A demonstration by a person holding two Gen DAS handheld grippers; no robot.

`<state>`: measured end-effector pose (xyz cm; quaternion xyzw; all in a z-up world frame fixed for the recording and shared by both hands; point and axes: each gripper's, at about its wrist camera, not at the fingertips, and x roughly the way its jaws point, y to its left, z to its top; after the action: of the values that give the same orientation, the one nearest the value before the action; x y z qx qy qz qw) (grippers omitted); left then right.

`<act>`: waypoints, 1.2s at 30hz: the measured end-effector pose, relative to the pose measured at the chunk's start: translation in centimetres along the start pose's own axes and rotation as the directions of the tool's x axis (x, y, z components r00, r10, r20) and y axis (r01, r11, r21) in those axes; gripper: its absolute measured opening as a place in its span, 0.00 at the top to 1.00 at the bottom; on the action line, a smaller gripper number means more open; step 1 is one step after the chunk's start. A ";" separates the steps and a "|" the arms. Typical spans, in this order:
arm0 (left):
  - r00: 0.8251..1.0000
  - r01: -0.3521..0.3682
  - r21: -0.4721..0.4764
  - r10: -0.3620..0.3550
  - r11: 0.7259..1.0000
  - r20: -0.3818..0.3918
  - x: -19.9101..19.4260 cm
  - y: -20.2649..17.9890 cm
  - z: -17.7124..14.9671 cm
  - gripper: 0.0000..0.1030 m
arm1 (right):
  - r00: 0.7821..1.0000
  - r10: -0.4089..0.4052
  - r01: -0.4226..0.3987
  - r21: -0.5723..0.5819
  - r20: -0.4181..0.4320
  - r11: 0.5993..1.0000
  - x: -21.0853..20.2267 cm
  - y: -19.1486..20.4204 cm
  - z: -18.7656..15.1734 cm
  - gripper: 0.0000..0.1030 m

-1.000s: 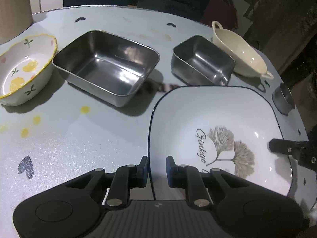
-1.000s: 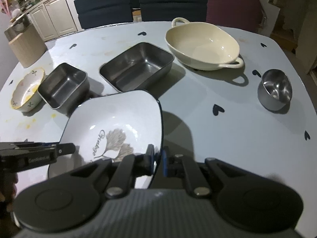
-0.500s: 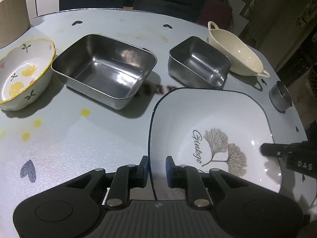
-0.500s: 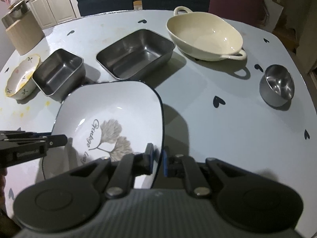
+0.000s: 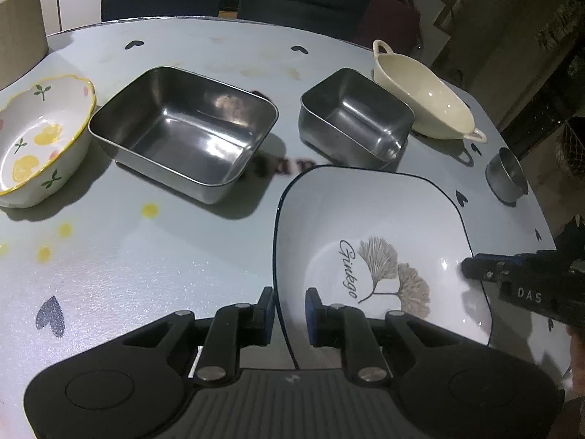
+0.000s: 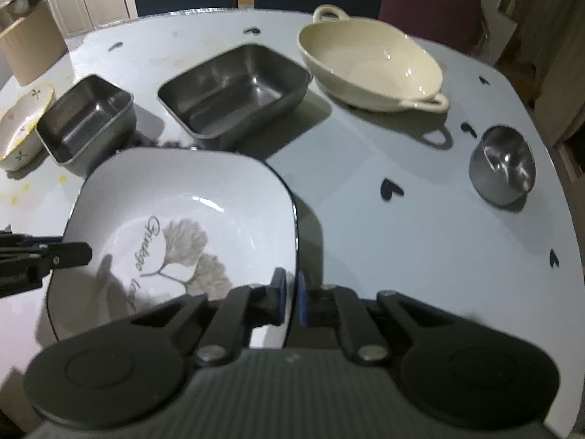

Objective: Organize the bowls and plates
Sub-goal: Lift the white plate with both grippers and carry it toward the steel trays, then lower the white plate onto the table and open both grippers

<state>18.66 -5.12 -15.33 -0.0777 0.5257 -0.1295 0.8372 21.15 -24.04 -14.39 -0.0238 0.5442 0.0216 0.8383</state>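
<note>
You are holding the square ginkgo plate [image 5: 369, 241] two-handed: the left gripper [image 5: 289, 309] is straddling its left rim at lower centre of the left wrist view, though whether the jaws are clamped on it I cannot tell, and the right gripper [image 6: 290, 294] is clamped on the opposite rim, jaws nearly together. The plate is sitting low centre in both views, in front of the two steel trays, the large steel tray [image 5: 182, 135] and the small steel tray [image 5: 354, 117]. Whether it is touching the desk [image 5: 146, 256] I cannot tell. Judgement: keep both grips level and moving together so the rim is not twisting out; clear the tray walls before travelling.
</note>
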 end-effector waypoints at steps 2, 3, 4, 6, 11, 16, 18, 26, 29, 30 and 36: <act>1.000 0.002 0.000 -0.002 1.000 -0.006 -0.1 0.0 0.0 0.82 | 1.000 0.020 -0.020 0.000 -0.017 1.000 0.3 -0.1 0.0 0.81; 1.000 0.004 -0.001 -0.004 1.000 -0.008 -0.1 0.1 0.0 0.82 | 0.999 0.022 -0.022 -0.003 -0.029 1.000 0.5 -0.1 0.0 0.79; 1.000 0.005 -0.002 -0.005 1.000 -0.010 -0.1 0.1 0.0 0.82 | 0.999 0.021 -0.021 -0.007 -0.036 1.000 0.6 0.0 -0.1 0.78; 1.000 0.006 -0.005 -0.006 1.000 -0.015 -0.1 0.2 0.0 0.82 | 0.999 0.015 -0.016 -0.022 -0.044 1.000 0.8 0.3 -0.2 0.77; 1.000 0.002 -0.003 -0.002 1.000 -0.024 -0.1 0.2 -0.2 0.82 | 0.999 0.018 -0.019 -0.019 -0.050 1.000 1.0 0.3 -0.3 0.76; 1.000 0.004 0.003 -0.004 1.000 -0.023 -0.5 0.2 -0.4 0.77 | 0.998 0.022 -0.022 -0.007 -0.050 1.000 0.9 0.3 -0.4 0.76; 1.000 0.005 0.002 -0.005 1.000 -0.016 -0.7 0.2 -0.5 0.59 | 0.998 0.031 -0.031 0.000 -0.048 1.000 0.9 0.1 -0.4 0.75; 1.000 0.007 0.010 -0.007 1.000 0.020 -2.3 -0.4 -1.5 0.07 | 0.997 0.073 -0.074 0.045 0.021 0.996 -1.0 -0.7 -1.3 0.33; 0.999 0.002 0.015 -0.002 1.000 0.035 -3.0 -0.6 -1.5 0.01 | 0.995 0.087 -0.091 0.077 0.049 0.993 -1.9 -1.0 -1.8 0.21; 0.999 0.000 0.025 -0.001 1.000 0.042 -3.2 -0.8 -1.4 0.00 | 0.994 0.093 -0.098 0.086 0.055 0.991 -2.2 -1.2 -1.9 0.17; 0.995 -0.013 0.061 0.007 0.998 0.098 -5.1 -1.6 -0.6 0.00 | 0.984 0.128 -0.149 0.171 0.124 0.974 -4.1 -2.8 -2.1 0.00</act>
<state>15.83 -5.12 -10.80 -0.0555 0.4802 -0.1375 0.8645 17.69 -27.04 -11.43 0.0911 0.4961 0.0322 0.8628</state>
